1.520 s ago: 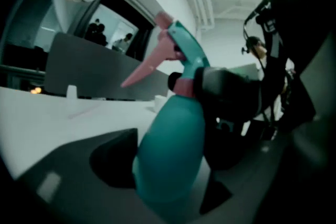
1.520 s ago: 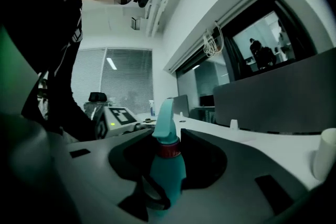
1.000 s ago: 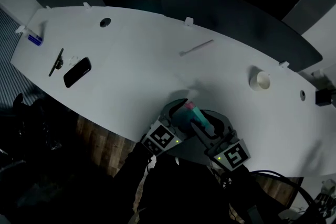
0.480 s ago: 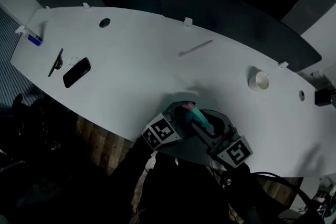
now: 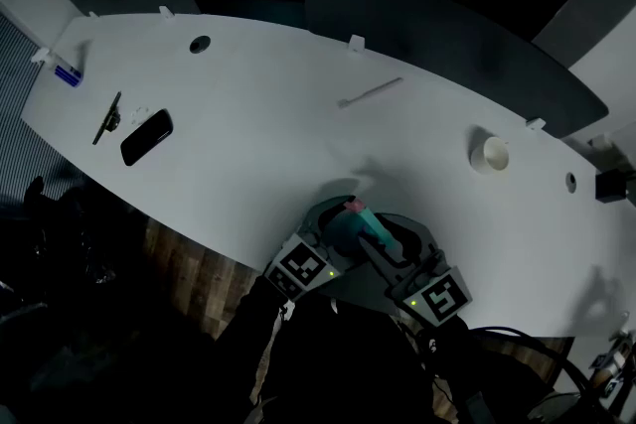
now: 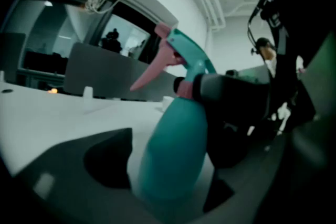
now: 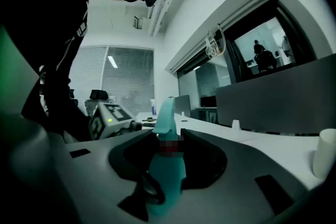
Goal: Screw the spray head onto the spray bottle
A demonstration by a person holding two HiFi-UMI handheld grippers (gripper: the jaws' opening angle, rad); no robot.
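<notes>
Left gripper view: spray bottle [image 6: 173, 149] stood upright, spray head [image 6: 181, 52] aimed frame-left; my R gripper [image 7: 169, 147] clamped its collar [image 6: 184, 86], L gripper [image 6: 168, 168] just opened wide round bottle.

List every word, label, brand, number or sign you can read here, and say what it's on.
No readable text in any view.
Two white marker cubes: black square code patterns only, no letters.
Teal plastic spray bottle with pink trigger: no label showing.
Small blue object at the white table's far edge: too small to read.
</notes>
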